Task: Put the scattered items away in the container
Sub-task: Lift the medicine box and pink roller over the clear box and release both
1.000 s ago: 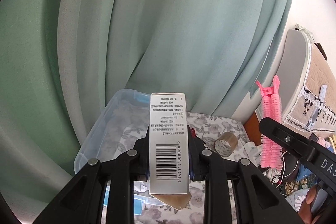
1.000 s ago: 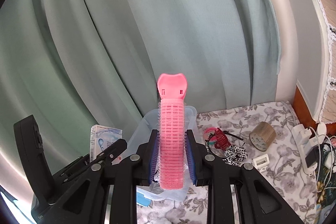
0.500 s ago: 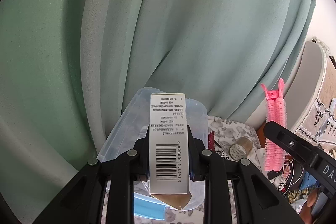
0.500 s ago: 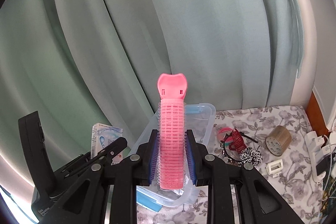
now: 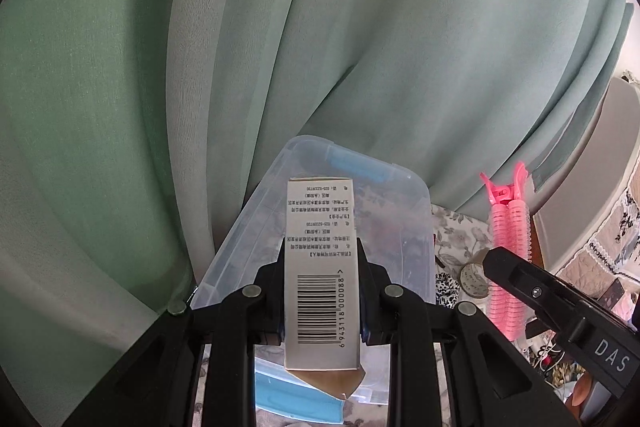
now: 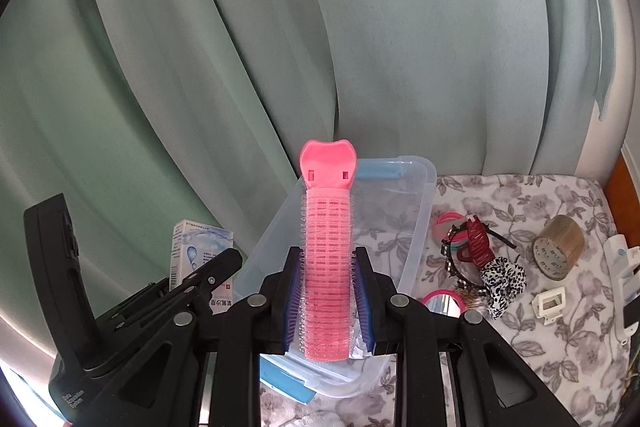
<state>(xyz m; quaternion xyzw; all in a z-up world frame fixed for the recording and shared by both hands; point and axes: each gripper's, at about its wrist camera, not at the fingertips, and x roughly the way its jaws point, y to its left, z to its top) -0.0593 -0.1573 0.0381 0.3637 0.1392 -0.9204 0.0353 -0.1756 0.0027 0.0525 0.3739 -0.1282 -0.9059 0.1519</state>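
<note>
- Left gripper [image 5: 322, 291]: clamped on a white carton [image 5: 321, 267] with a barcode face toward the camera. The carton stands lengthwise along the fingers, its far end reaching over the container [image 5: 400, 227]. Its near flap hangs open below the jaws.
- Right gripper [image 6: 326, 297]: clamped on a pink hair roller clip [image 6: 327, 267], long axis along the fingers, the flat paddle end farthest out and overlapping the container's far rim in the right wrist view.
- Container: a clear plastic tub with blue latches, open-topped, directly ahead of and below both grippers. What lies inside cannot be made out through the walls.
- Governing relation: both held items already project over the container opening, so the coming move is judged to be a short drop straight ahead and down. Neither gripper is clearly nearer; the left sits toward the container's curtain side, the right toward its other side.
- Beyond the container, on the floral bedding [image 6: 520, 339]: a dark red claw clip [image 6: 476, 241], a leopard-print scrunchie [image 6: 502, 281], a tape roll [image 6: 558, 247], a small white clip [image 6: 549, 305]. All lie well apart from the container, untidied.
- Risk, as judged: the two grippers release side by side and may crowd each other.
</note>
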